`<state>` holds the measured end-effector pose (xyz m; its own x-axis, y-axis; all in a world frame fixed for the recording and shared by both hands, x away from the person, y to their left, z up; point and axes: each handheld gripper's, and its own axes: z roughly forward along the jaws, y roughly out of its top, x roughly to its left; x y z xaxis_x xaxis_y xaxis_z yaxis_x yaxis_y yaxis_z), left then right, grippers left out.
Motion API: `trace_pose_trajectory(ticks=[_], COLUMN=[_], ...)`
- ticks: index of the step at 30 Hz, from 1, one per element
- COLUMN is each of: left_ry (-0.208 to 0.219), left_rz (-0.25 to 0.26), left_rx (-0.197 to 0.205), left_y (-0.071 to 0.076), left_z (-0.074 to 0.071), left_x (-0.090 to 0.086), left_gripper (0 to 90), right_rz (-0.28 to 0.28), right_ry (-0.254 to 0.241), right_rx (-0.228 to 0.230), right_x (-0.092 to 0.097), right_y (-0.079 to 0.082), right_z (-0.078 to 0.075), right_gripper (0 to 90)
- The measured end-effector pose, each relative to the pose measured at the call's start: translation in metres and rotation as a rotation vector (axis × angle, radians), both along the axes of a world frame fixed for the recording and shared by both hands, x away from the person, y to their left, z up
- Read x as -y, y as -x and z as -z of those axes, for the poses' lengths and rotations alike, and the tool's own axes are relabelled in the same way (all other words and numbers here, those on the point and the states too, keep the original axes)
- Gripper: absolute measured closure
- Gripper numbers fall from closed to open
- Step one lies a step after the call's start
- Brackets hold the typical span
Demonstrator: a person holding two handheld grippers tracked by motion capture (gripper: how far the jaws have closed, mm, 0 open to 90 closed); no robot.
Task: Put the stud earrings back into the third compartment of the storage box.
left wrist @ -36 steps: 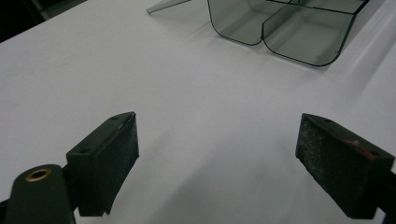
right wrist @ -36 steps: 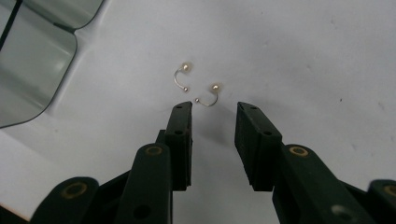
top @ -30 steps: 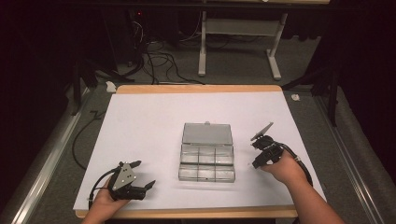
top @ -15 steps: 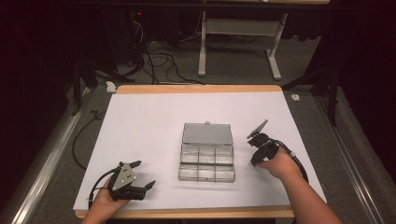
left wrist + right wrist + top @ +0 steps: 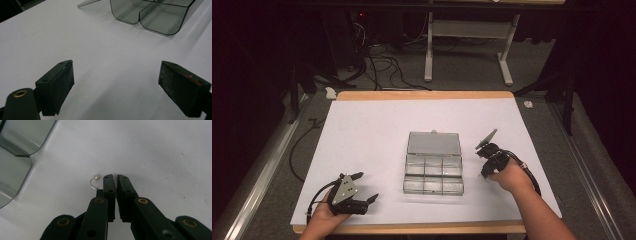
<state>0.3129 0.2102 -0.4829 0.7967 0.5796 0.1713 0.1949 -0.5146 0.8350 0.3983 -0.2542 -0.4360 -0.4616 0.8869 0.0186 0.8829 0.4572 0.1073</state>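
A: White counter (image 5: 362, 130), clear box (image 5: 433, 162) mid. Hook?
B: Hook (image 5: 94, 182) right of box, just beside right claw (image 5: 115, 178), jaws just closed, nothing between. Left claw (image 5: 115, 85) wide open, empty.

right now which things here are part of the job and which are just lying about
In the job: earring beside the shut right claw; clear box, lid open.
Lying about: left claw, open and idle; white sheet; cables on the floor.

Black gripper (image 5: 114, 178), brass-ringed screw holes
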Motion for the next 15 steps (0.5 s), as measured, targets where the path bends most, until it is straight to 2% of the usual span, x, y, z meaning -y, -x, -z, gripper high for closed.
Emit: trace_pose_trajectory(ticks=[3,5,8,10,15], left_ry=[-0.001,-0.001,-0.002,-0.003,-0.001], left_rz=[-0.003,-0.001,-0.002,-0.001,-0.001], left_rx=[-0.011,-0.001,-0.009,0.0,-0.004], left_y=[-0.001,0.0,-0.001,0.0,0.0], left_z=[0.0,0.0,0.0,0.0,0.0], left_x=[0.0,0.0,0.0,0.0,0.0], left_gripper=[13.7,13.7,13.7,13.7,13.7], right_rz=[0.003,-0.013,-0.019,-0.007,-0.046], right_ry=[-0.016,-0.02,-0.02,-0.024,-0.019], right_rx=[0.001,0.012,0.018,0.018,0.032], right_x=[-0.001,-0.001,-0.004,-0.007,-0.013], right_y=[0.001,0.001,0.003,0.004,0.005], right_z=[-0.005,-0.014,-0.022,-0.027,-0.037], right_gripper=[86.7,86.6,86.6,86.6,86.6])
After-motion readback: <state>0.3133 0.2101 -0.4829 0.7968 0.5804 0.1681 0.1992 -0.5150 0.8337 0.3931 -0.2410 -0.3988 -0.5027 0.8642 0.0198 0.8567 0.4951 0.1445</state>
